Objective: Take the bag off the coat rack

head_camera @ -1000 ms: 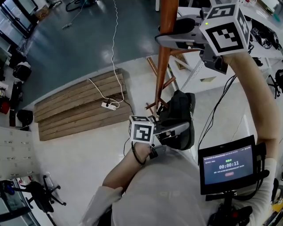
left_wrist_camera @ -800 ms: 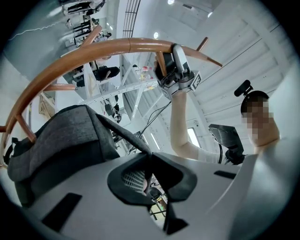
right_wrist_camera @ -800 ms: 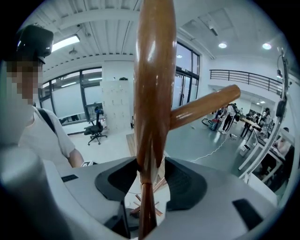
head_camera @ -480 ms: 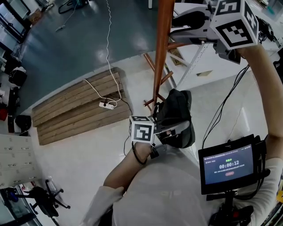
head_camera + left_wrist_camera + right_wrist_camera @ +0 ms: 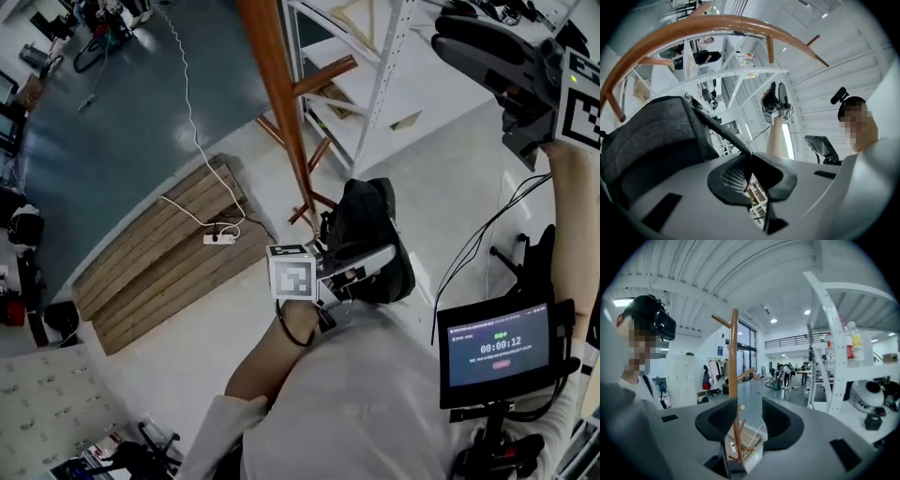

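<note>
When looking along the left gripper [image 5: 750, 168], see its two jaws squeezed almost all the way together on the thin dark strap [image 5: 722, 131] of the bag [image 5: 651, 131]. Grabbed by the strap, most likely, for being thin enough to fit a small claw and for letting the soft grey bag hang down under it. In the head view, find the bag low and close to the person's body, next to the brown pole of the coat rack [image 5: 281, 103] in the picture, yet seemingly clear of its pegs. Hard to rule out a touch from a peg. Held in close, probably, to keep the strap away from those pegs.

Now look up high on the other side for the right gripper [image 5: 450, 28]. Jaws wide apart there, with nothing between the pads and only the far-away rack showing through the gap. Empty and up out of the way, perhaps so as not to bump the bag or the pole.

Down on the floor, note the wooden boards [image 5: 159, 262] with a white plug strip [image 5: 217, 238] on them, well apart from the bag.

Judging from all this: nearly done. Next, best to carry the bag away from the pole with the squeeze tight, to stop the thin strap slipping out.
</note>
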`<state>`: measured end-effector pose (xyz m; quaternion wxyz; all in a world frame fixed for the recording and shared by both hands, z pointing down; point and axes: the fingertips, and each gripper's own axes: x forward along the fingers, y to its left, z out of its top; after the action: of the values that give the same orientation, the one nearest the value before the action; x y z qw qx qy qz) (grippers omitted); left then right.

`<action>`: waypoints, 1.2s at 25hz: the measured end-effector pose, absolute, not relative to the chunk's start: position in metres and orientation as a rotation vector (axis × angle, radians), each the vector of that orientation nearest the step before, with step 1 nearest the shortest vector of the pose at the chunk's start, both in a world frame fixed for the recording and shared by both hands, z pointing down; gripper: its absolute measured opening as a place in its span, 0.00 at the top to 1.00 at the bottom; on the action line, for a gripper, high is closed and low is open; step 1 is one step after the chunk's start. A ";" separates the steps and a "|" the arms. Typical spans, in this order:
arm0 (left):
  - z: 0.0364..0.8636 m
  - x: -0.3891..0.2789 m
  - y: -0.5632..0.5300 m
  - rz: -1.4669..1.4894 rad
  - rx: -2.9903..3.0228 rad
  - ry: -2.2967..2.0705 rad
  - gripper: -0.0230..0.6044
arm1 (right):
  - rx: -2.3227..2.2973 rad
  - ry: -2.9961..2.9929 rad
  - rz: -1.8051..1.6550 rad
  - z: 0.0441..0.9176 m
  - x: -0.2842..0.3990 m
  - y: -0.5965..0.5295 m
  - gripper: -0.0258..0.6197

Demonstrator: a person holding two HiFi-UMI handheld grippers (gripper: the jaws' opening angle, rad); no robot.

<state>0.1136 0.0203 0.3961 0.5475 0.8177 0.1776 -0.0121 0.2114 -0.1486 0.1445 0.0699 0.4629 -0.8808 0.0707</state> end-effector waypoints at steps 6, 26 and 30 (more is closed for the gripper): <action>0.401 0.107 0.053 0.012 1.822 0.590 0.91 | 1.843 -2.664 0.328 0.192 0.249 -0.013 0.70; 0.385 0.185 0.139 0.081 1.778 0.681 0.91 | 2.684 -2.436 0.700 0.339 0.277 0.250 0.70; 0.380 0.200 0.167 0.047 1.789 0.668 0.91 | 2.716 -2.465 0.719 0.357 0.279 0.284 0.70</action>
<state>0.1999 0.1673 0.3803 0.5774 0.7647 0.2854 0.0200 0.2791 0.2844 0.3567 -0.2938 0.6946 -0.6304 0.1840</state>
